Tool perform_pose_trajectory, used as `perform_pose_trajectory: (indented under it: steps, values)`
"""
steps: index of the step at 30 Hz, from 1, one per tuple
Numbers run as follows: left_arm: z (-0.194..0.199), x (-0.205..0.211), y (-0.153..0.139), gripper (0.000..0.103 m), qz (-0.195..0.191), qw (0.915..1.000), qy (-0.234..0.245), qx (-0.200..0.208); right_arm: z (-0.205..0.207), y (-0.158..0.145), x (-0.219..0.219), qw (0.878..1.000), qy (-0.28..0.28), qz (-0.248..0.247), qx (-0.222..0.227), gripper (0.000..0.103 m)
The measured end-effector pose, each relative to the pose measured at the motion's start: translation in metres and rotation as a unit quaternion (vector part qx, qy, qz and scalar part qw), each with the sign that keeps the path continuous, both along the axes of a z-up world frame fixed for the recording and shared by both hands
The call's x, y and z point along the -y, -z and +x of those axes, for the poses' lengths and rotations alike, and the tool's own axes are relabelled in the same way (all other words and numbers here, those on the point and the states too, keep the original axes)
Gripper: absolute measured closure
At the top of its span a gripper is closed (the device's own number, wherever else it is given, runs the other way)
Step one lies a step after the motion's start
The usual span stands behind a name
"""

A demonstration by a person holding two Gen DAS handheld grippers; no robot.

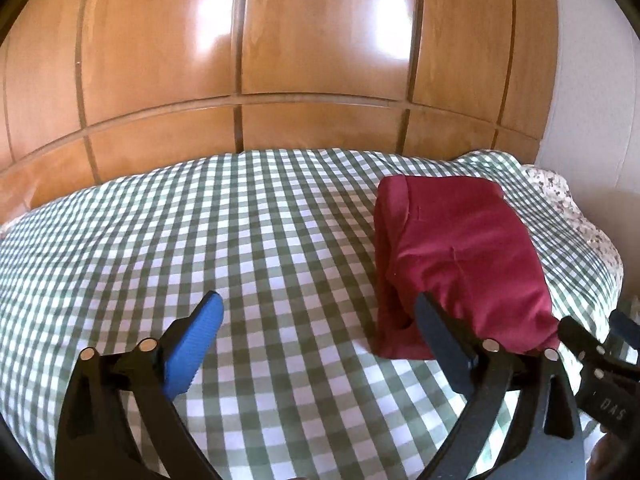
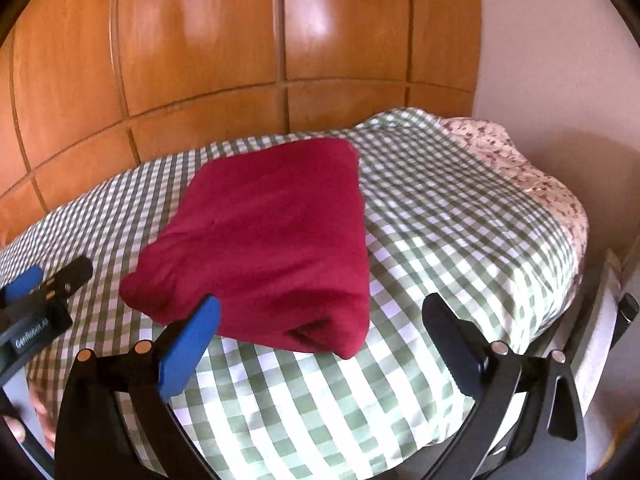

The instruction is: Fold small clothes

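A dark red garment (image 1: 460, 256) lies folded in a rectangle on the green and white checked bedcover (image 1: 240, 240). It also shows in the right wrist view (image 2: 272, 240). My left gripper (image 1: 320, 308) is open and empty, with its right finger beside the garment's near left corner. My right gripper (image 2: 324, 312) is open and empty just in front of the garment's near edge. The right gripper shows at the right edge of the left wrist view (image 1: 600, 352), and the left gripper at the left edge of the right wrist view (image 2: 36, 300).
A wooden panelled wardrobe (image 1: 280, 60) stands behind the bed. A floral pillow (image 2: 520, 160) lies at the bed's far right by a white wall (image 2: 540, 60). The bed's right edge drops off beside a chair (image 2: 608, 320).
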State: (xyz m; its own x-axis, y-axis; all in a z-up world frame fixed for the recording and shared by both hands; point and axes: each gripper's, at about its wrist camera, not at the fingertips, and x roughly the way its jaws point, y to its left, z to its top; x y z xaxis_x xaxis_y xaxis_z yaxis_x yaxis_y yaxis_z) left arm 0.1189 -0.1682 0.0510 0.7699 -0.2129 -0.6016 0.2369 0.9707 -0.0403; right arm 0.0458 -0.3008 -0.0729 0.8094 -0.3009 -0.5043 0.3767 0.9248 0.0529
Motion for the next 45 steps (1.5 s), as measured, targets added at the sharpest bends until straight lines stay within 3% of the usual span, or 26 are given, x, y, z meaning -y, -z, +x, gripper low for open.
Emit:
perform_pose_trajectory:
  steps: [12,21,30,45]
  values:
    - [-0.029,-0.017,-0.001,0.004,-0.001,1.0,-0.007,0.006,-0.01,0.011,-0.013,0.999,0.038,-0.012,-0.007,0.002]
    - [-0.039,-0.015,0.003,0.004,0.007,1.0,-0.001,0.004,-0.017,0.004,-0.015,0.999,0.033,-0.033,0.023,0.002]
    - [-0.037,-0.015,0.007,0.004,0.016,0.9996,-0.022,0.008,-0.01,0.013,0.005,0.999,0.043,0.0,-0.002,0.002]
    - [-0.033,-0.011,0.014,0.004,0.018,0.9995,-0.024,-0.008,-0.005,0.02,-0.005,1.0,0.024,-0.014,-0.012,0.002]
